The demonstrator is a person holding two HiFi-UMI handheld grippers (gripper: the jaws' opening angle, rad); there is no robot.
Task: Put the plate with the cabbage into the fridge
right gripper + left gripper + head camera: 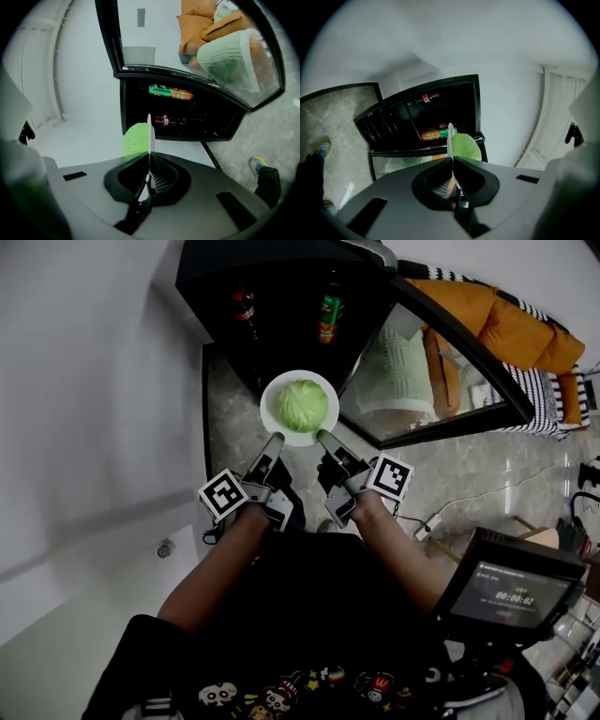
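Grey marbled floor tiles (228, 418) run along a white wall (94, 381), and a low black fridge (281, 282) stands against that wall with its glass door (441, 362) swung wide to my right. I hold a round white plate (268, 390) in the air just in front of the open fridge, with a pale green cabbage (301, 405) sitting in its middle.

My left gripper (274, 441) is clenched on the plate's near left rim. My right gripper (324, 437) is clenched on its near right rim. Only the head view shows the plate as a full disc and both grippers at once.

Each gripper view shows the plate edge-on as a thin white line pinched between shut jaws. In the left gripper view the cabbage (467, 146) bulges to the right of that line. In the right gripper view it bulges to the left (135, 138).

Inside the fridge lie a dark cola bottle with a red label (244, 304) and a green-and-orange bottle (329, 320), on separate levels. The gripper views show both lying on their sides, which the head view does not make clear.

The door glass reflects orange cushions (506, 324), which the right gripper view also catches. Both gripper views catch a shoe (257, 164) on the floor. Only the head view shows a dark screen with timer digits (511, 592) at my lower right.
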